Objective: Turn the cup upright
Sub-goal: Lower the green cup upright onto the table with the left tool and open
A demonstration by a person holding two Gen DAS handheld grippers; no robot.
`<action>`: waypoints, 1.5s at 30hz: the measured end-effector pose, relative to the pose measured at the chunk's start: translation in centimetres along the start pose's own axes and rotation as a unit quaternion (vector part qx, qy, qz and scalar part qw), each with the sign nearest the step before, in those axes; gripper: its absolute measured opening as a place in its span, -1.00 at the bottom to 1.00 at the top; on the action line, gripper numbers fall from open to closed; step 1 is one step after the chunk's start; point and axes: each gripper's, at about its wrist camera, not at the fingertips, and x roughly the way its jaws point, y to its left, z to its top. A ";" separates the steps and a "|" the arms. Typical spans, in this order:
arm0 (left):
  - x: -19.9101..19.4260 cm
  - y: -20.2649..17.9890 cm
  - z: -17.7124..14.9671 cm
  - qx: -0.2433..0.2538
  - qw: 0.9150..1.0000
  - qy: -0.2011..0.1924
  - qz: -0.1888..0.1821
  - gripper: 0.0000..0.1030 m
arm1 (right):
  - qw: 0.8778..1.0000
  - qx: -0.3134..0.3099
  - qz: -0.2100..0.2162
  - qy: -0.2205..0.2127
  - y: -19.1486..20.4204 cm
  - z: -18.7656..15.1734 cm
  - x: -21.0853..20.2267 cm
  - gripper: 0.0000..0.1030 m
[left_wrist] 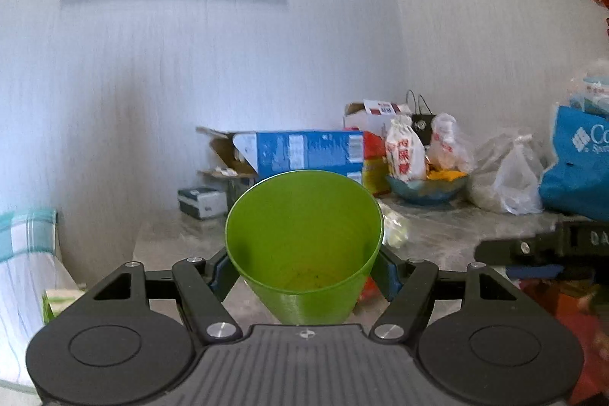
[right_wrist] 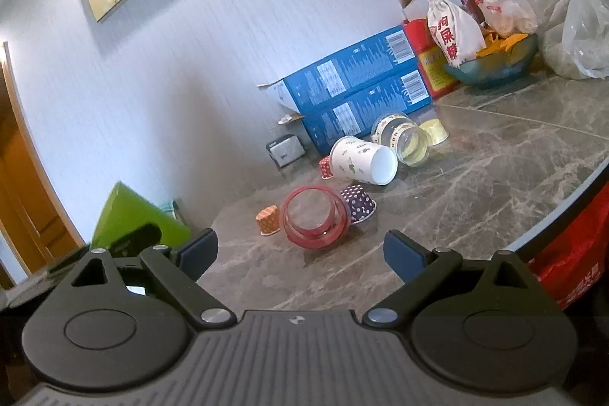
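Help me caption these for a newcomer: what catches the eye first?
A bright green cup, clamped in the left gripper, fills the left wrist view, mouth toward the camera. In the right wrist view, the open right gripper faces cups tipped over on the marble table, nearest a red-rimmed clear cup.

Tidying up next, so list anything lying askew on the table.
Several cups lie tipped on the marble table: the red-rimmed clear cup, white paper cup and clear printed cup. The green cup is off the table, in the left gripper.

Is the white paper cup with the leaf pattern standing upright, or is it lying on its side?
Lying on its side. The white paper cup rests lengthwise on the marble table, its open mouth facing sideways.
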 end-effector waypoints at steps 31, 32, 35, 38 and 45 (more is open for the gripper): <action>10.2 0.1 0.3 0.010 0.966 0.243 -0.091 0.43 | 1.000 0.000 -0.010 0.009 -0.9 -0.3 0.3 0.86; 10.2 0.0 0.3 0.012 0.966 0.242 -0.091 0.43 | 1.000 0.001 -0.010 0.010 -0.9 -0.3 0.3 0.86; 10.2 -0.2 0.2 0.020 0.967 0.235 -0.093 0.44 | 1.000 0.003 -0.012 0.013 -1.1 -0.5 0.5 0.86; 10.1 -0.2 0.1 0.018 0.969 0.230 -0.092 0.44 | 1.000 0.005 -0.012 0.016 -1.1 -0.8 0.5 0.86; 10.0 -0.5 0.0 0.021 0.970 0.227 -0.088 0.51 | 1.000 0.003 -0.012 0.020 -1.0 -0.9 0.6 0.86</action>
